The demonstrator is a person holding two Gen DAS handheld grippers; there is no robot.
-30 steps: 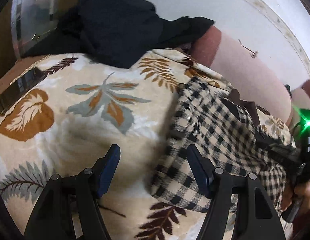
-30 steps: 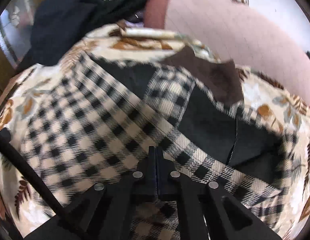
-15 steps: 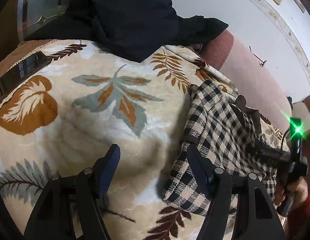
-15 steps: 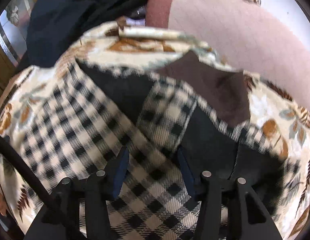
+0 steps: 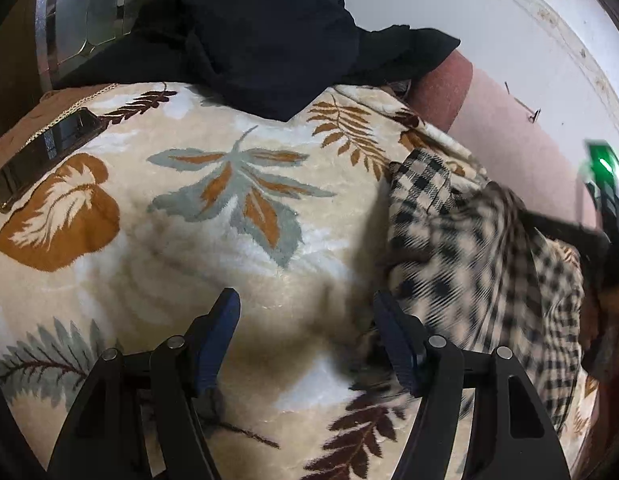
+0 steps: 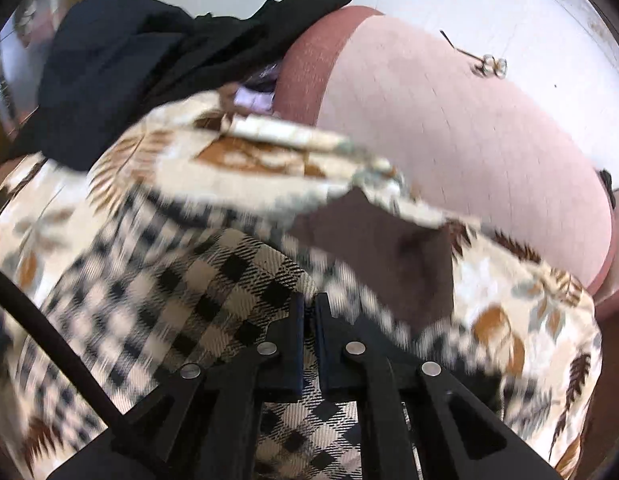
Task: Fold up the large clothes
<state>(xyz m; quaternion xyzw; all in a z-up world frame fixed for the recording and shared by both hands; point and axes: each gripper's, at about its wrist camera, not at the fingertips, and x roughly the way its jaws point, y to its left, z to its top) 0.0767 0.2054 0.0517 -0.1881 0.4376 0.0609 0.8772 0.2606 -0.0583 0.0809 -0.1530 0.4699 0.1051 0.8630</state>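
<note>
A black-and-cream checked shirt (image 5: 481, 256) lies bunched on a leaf-patterned blanket (image 5: 237, 216), to the right of my left gripper. My left gripper (image 5: 305, 320) is open and empty above the blanket, its right finger close to the shirt's edge. My right gripper (image 6: 307, 312) is shut on a fold of the checked shirt (image 6: 237, 280) and lifts it; the cloth is blurred with motion. The shirt's brown collar (image 6: 389, 248) shows just beyond the fingers. The right gripper also shows at the right edge of the left wrist view (image 5: 605, 216) with a green light.
A dark navy garment (image 5: 261, 32) is heaped at the back of the bed, also in the right wrist view (image 6: 141, 60). A dark phone (image 5: 45, 152) lies on the blanket at left. A pink headboard (image 6: 469, 144) and white wall stand behind.
My right gripper opened half a second ago and has now shut on a shirt fold, pulling it up. The shirt has bunched toward the right. My left gripper stays open.
</note>
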